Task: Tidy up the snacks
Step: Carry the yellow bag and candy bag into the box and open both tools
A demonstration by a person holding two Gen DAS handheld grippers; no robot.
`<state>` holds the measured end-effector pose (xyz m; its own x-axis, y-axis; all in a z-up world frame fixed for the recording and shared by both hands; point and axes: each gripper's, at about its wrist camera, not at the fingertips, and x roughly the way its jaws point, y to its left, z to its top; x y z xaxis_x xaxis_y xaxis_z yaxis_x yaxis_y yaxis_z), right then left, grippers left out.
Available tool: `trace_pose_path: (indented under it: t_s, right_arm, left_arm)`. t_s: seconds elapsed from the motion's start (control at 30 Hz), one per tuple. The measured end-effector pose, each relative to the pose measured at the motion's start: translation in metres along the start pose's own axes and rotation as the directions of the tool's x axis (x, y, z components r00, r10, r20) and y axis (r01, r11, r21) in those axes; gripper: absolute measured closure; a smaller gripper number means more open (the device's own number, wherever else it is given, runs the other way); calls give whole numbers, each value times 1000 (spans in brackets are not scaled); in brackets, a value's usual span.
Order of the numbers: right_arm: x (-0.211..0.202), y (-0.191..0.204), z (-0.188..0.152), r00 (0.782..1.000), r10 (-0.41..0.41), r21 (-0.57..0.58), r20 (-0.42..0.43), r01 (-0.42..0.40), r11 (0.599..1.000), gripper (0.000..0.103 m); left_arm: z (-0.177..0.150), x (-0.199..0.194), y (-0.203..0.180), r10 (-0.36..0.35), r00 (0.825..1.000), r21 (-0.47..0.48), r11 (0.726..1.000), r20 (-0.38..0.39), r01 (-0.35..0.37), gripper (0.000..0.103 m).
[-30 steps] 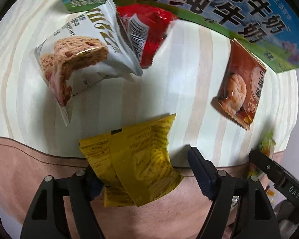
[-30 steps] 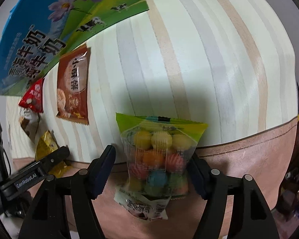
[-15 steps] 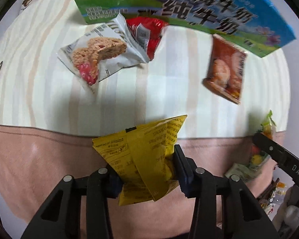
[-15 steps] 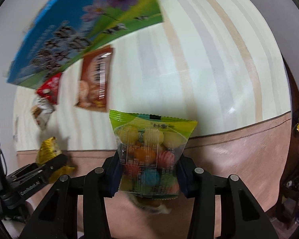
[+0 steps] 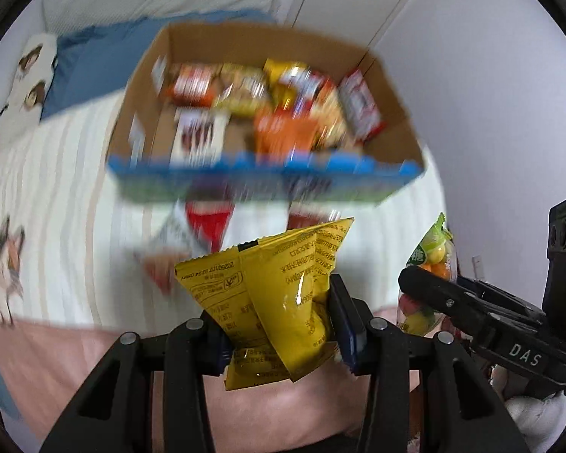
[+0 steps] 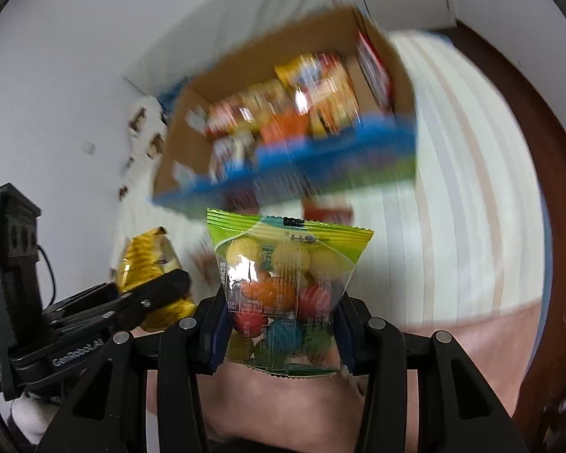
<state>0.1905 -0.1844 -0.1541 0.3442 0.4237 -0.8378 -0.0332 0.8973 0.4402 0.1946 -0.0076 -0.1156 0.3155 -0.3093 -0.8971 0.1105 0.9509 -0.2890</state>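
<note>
The yellow snack packet (image 5: pixel 279 294) was clamped in the left gripper (image 5: pixel 283 324), the clear bag of coloured balls (image 6: pixel 283 294) in the right gripper (image 6: pixel 279 324). Both were held up before the snack-filled cardboard box (image 5: pixel 392 139) on the striped bedcover (image 5: pixel 56 204).

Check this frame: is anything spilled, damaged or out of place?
Nothing spilled or torn. The left gripper holds a yellow packet, the right gripper a candy bag. A few packets lie outside the box, too blurred to identify.
</note>
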Motion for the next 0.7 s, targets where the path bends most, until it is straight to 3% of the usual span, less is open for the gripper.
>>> trace_pose_path:
  t_s: [0.1, 0.2, 0.33, 0.43, 0.7]
  right_arm:
    - [-22, 8, 46, 998, -29, -48, 56, 32, 998, 54]
    - [-25, 12, 84, 994, -70, -70, 85, 76, 995, 54]
    - [-7, 12, 128, 990, -122, -79, 69, 127, 989, 54]
    - [9, 8, 147, 986, -160, -82, 46, 163, 983, 54]
    - [68, -6, 169, 975, -216, -87, -44, 212, 973, 54]
  left_arm:
    - [47, -7, -2, -17, 1000, 16, 1000, 15, 17, 62]
    - [90, -2, 0, 11, 1000, 31, 999, 24, -12, 62]
    - [135, 29, 9, 17, 999, 13, 1000, -43, -17, 62]
    - [153, 56, 19, 55, 988, -13, 998, -144, -58, 62]
    - [168, 120, 31, 78, 957, -5, 997, -279, -82, 62]
